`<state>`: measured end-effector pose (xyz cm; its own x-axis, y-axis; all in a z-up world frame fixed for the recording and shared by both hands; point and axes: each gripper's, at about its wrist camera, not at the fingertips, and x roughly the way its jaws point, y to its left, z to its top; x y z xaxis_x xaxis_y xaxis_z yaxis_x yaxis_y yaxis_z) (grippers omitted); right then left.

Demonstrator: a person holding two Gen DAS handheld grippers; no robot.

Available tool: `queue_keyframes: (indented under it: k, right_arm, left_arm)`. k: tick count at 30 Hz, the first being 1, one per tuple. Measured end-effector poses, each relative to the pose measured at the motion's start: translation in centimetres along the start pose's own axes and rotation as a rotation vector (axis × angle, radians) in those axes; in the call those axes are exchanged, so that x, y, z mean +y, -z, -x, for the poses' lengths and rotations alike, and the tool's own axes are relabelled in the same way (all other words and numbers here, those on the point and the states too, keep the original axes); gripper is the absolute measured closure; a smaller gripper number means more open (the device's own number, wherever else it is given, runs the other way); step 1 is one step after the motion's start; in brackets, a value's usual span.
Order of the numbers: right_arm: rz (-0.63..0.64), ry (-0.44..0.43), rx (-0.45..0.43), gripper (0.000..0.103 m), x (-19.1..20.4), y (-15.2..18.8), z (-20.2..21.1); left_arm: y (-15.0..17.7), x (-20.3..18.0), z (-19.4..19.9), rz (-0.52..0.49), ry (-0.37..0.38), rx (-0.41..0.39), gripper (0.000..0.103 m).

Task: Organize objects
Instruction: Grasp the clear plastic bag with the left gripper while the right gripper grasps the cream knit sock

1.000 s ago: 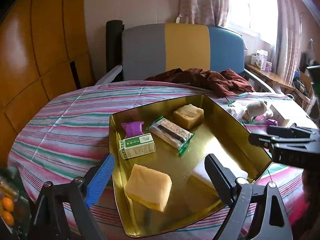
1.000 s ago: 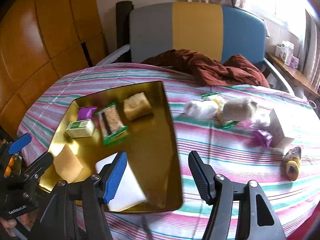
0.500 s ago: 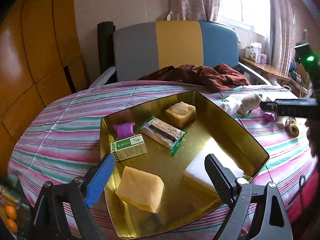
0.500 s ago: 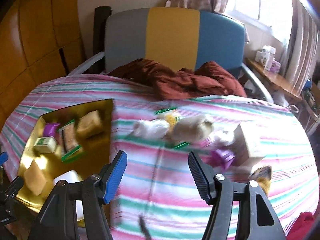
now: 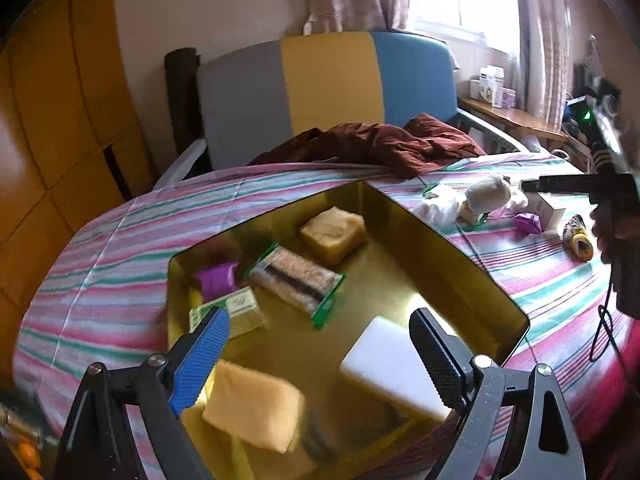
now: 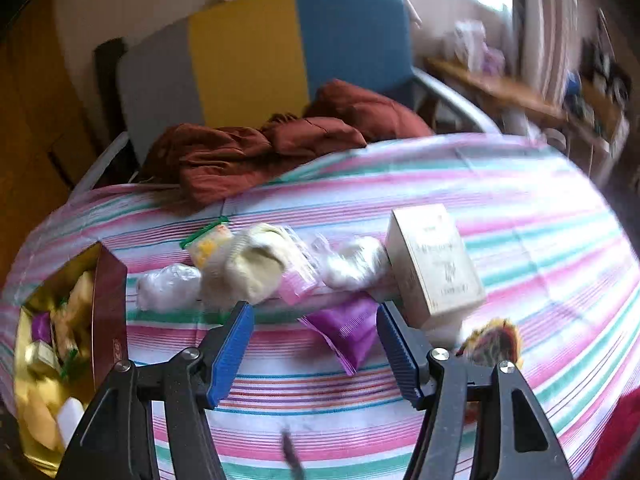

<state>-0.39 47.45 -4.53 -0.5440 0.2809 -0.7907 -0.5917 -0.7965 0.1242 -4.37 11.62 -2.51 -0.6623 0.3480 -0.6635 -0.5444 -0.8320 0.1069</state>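
Observation:
A gold tin (image 5: 448,256) lies open on the striped cloth. It holds a purple packet (image 5: 216,280), a green-and-white box (image 5: 240,312), a cracker pack (image 5: 296,278), a brown block (image 5: 334,232), a yellow sponge (image 5: 254,412) and a white block (image 5: 392,364). My left gripper (image 5: 318,328) hovers open over the tin's near end, holding nothing. My right gripper (image 6: 314,316) is open over the cloth, its pads clear of everything. Just beyond its fingers lies another purple packet (image 6: 348,328), next to a white carton (image 6: 436,264). The tin (image 6: 108,280) sits at that view's left edge.
Loose items lie in a row: a clear bag (image 6: 168,286), a yellow snack pack (image 6: 208,244), a cream sock (image 6: 248,264), a pink zip bag (image 6: 300,284), white wrap (image 6: 352,264), a yellow-brown thing (image 6: 494,340). A dark red cloth (image 6: 248,152) lies at the far table edge, before a chair (image 6: 240,52).
My right gripper has swung right, away from the tin and over to the loose items by the white carton. My left gripper has shifted a little over the tin. Both stayed open.

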Motion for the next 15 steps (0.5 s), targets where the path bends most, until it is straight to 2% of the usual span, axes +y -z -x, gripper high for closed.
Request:
queue_keyframes:
  k: [3,7,15]
  right_arm:
    - [-0.043,-0.022,0.013,0.038,-0.8,0.0,0.1]
    - [-0.07,-0.037,0.026,0.038,-1.2,0.0,0.0]
    - [-0.105,-0.065,0.025,0.038,-1.7,-0.2,0.2]
  left_arm:
    - [-1.4,-1.3,-0.8,-0.049,0.024,-0.012,0.011]
    - [-3.6,-3.0,-2.3,-0.12,0.097,-0.007,0.012]
    - [-8.9,-7.3,-7.1,-0.309,0.21,0.025,0.02]
